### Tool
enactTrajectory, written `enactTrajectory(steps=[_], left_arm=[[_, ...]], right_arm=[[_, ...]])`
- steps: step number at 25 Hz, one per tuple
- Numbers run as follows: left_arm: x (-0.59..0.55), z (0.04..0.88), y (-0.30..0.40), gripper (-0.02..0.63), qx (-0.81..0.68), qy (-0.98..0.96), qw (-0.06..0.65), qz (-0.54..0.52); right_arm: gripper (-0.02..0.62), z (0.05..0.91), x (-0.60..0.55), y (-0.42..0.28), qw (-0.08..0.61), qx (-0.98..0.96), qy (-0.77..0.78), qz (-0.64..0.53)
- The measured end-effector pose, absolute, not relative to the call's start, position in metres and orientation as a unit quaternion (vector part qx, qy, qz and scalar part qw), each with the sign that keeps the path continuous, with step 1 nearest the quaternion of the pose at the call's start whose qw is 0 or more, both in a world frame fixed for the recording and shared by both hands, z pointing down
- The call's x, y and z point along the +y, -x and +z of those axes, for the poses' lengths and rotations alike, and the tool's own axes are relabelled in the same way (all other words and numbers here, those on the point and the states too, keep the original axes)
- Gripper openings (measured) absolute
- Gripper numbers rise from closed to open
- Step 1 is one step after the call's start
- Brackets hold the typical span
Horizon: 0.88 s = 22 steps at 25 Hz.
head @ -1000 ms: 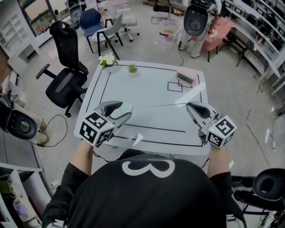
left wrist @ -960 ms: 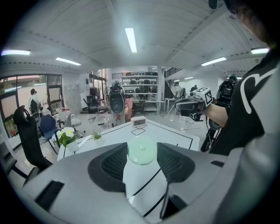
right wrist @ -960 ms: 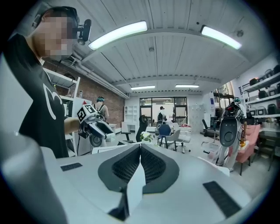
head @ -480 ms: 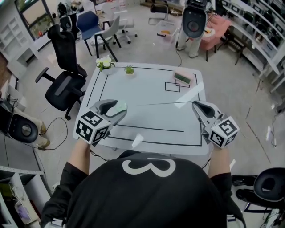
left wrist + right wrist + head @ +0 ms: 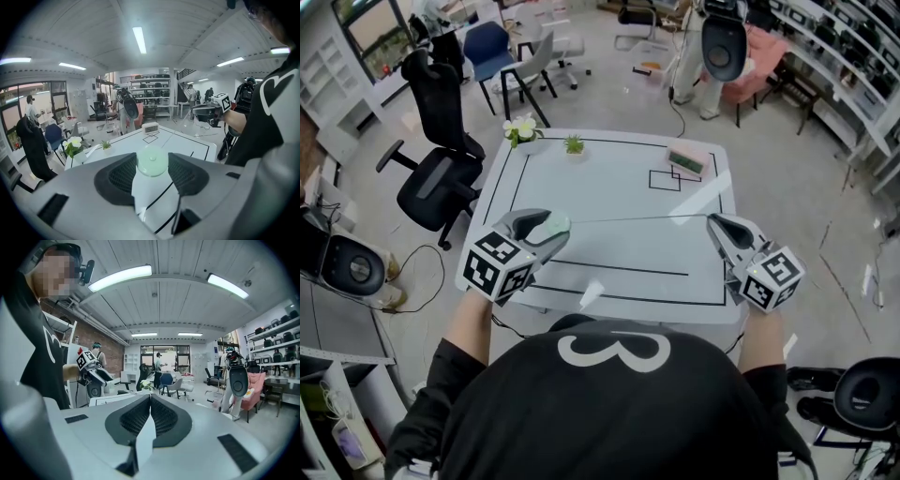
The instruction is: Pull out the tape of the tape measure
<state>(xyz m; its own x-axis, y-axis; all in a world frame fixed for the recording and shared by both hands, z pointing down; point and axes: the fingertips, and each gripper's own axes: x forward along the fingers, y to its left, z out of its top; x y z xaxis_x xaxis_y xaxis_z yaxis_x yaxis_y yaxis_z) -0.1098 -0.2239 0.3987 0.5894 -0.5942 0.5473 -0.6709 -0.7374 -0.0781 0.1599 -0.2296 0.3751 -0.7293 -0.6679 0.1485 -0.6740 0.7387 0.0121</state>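
The left gripper (image 5: 546, 225) is clasping the round, pale green tape measure (image 5: 152, 161) between its pads, holding it over the near left part of the white table (image 5: 609, 187). The right gripper (image 5: 713, 221), jaws pressed tight together, is pinching the end of the tape (image 5: 637, 218), which is stretching thin and straight between the two grippers. At the table's far edge a flower pot (image 5: 525, 137) is carrying white blooms, and near it a smaller pot (image 5: 575, 148) is holding a green plant.
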Motion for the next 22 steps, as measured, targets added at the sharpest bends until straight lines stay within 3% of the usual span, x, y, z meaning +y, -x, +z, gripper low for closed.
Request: enactTrajectory(steps=[15, 22], left_arm=[[-0.227, 0.433, 0.114, 0.213, -0.338, -0.882, 0.090, 0.315], [-0.244, 0.484, 0.121, 0.213, -0.333, -0.868, 0.123, 0.347]], right_arm=[[0.017, 0.399, -0.236, -0.135, 0.086, -0.932, -0.346, 0.059], [0.018, 0.451, -0.244, -0.120, 0.141, -0.920, -0.349, 0.105]])
